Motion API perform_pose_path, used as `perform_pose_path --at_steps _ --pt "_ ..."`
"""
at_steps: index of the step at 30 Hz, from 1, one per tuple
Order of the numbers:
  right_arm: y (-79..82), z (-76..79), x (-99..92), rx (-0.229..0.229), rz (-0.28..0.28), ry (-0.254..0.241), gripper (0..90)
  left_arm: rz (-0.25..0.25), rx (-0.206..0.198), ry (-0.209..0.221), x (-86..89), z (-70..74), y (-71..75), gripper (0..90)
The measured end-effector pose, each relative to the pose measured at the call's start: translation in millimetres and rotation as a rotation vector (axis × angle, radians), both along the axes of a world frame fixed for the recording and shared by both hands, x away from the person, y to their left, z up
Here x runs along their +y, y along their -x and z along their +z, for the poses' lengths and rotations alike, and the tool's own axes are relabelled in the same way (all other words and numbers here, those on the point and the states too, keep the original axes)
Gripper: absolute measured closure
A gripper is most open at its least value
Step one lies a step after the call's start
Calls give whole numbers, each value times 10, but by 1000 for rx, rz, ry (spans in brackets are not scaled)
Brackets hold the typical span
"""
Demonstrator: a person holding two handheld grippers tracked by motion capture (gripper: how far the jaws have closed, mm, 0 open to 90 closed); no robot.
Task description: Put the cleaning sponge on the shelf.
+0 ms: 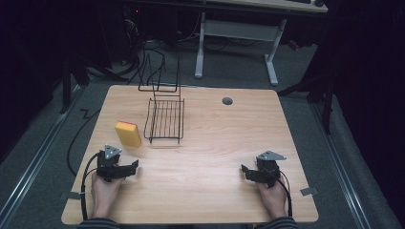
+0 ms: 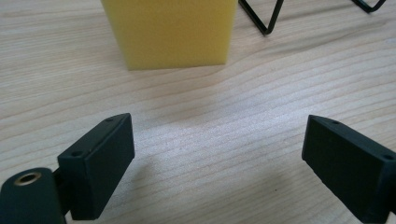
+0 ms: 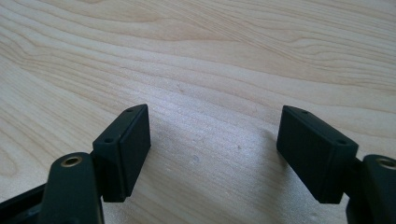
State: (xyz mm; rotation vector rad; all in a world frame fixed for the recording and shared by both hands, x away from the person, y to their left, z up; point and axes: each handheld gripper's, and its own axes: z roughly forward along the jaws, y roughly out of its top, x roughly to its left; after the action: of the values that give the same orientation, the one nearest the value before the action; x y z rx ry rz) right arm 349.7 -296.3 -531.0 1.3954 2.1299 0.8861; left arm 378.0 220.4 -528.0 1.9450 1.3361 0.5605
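Sponge not yet picked up.
Left gripper (image 1: 130, 168) and right gripper (image 1: 247, 171), both spread and empty, rest near the table's (image 1: 215, 143) front edge; sponge (image 1: 128, 133) lies beside the rack (image 1: 165, 120).

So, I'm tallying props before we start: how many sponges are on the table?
1. The yellow sponge lies on the table just left of the black wire rack, ahead of the left gripper. Nothing seems hidden behind the rack's open wires.
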Motion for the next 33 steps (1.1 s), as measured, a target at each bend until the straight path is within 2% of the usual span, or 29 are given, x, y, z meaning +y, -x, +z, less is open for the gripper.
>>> perform_pose_path --at_steps 7,17,26,33 --pt "0 0 0 0 0 0 262 16 -26 25 28 108 41 59" --pt "-1 0 -2 -1 2 2 262 21 -54 35 27 273 58 10" --pt "0 0 0 0 0 0 262 27 -78 41 25 450 -2 0" --pt "-1 0 -2 -1 2 2 262 31 -92 55 19 534 -54 0"
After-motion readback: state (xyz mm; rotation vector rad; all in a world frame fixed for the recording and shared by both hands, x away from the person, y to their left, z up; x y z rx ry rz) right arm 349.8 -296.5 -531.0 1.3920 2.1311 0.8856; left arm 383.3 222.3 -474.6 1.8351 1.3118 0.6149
